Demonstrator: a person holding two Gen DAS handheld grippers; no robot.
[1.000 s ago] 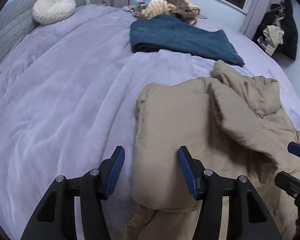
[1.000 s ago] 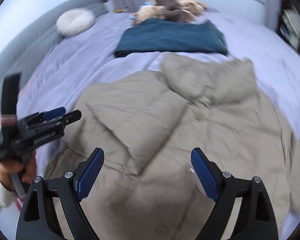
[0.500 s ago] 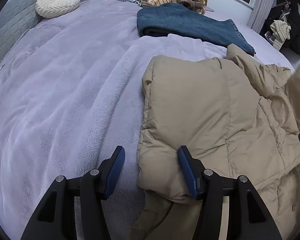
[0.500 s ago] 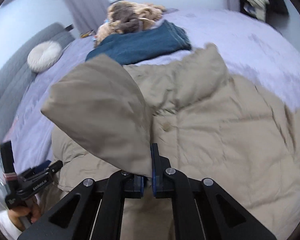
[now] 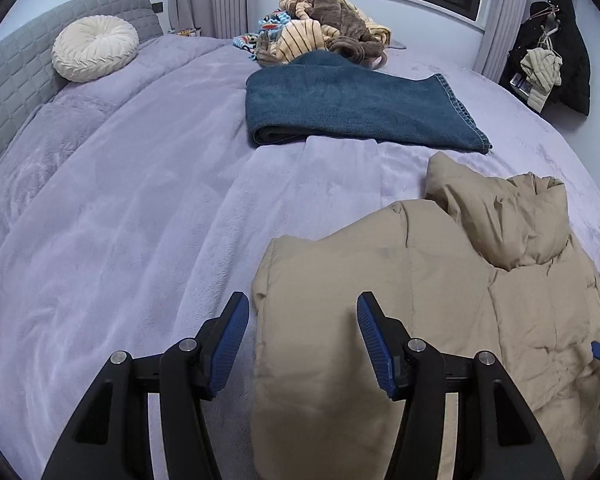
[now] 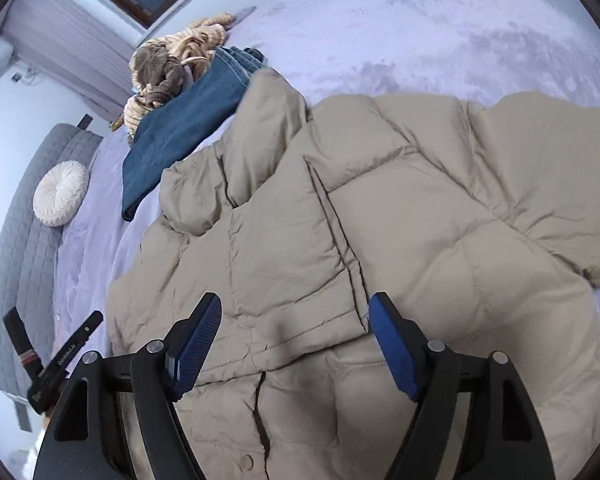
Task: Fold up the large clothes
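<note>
Jacket edge between parted left gripper fingers

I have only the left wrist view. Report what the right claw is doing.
Observer: Right claw is open above the jacket, gripping nothing.
Operator: Tell me where the far sleeve lies.
Observer: The sleeve lies spread out on the bed, not yet folded in.
Operator: Check the front closure.
Observer: The front gapes near the hem; one snap shows beside the gap.
</note>
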